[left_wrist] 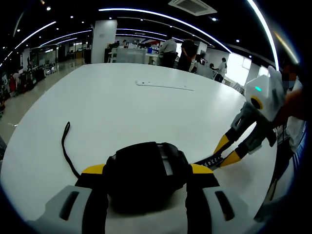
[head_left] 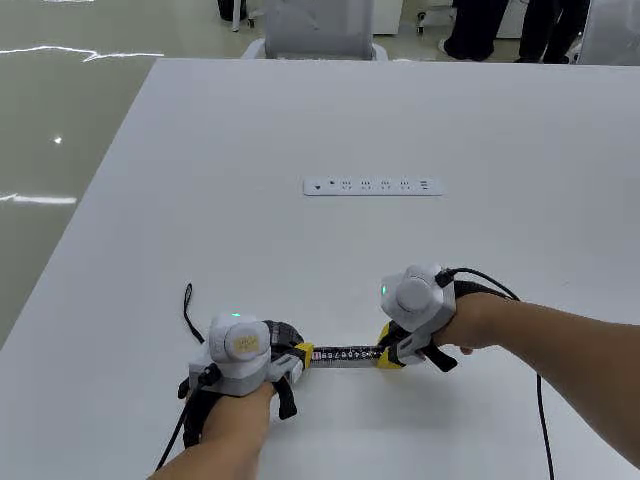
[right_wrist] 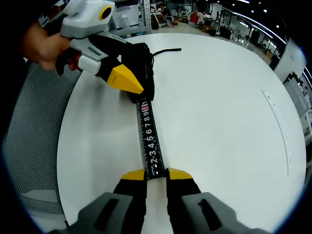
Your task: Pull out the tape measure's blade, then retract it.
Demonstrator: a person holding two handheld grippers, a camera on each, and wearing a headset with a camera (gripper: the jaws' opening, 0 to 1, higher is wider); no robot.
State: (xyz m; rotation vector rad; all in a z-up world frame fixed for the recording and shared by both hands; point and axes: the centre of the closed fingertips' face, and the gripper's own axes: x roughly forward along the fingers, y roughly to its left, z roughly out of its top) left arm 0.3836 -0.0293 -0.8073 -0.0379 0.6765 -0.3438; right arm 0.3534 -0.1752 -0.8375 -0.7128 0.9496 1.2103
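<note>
On the white counter (head_left: 300,130), lower centre, the black round tape measure (left_wrist: 144,183) is clamped by the left gripper (left_wrist: 147,169) jaws and its dark numbered blade (right_wrist: 147,134) is pinched by the right gripper (right_wrist: 156,174) jaws, so pull-out is judged begun and further drawing is called for.

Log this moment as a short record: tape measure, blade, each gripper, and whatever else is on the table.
tape measure case: black, on the white table, strap trailing
blade: partly out, numbers up, between the grippers
left gripper: shut on the case
right gripper: shut on the blade's tip
also on table: white power strip, farther back
</note>
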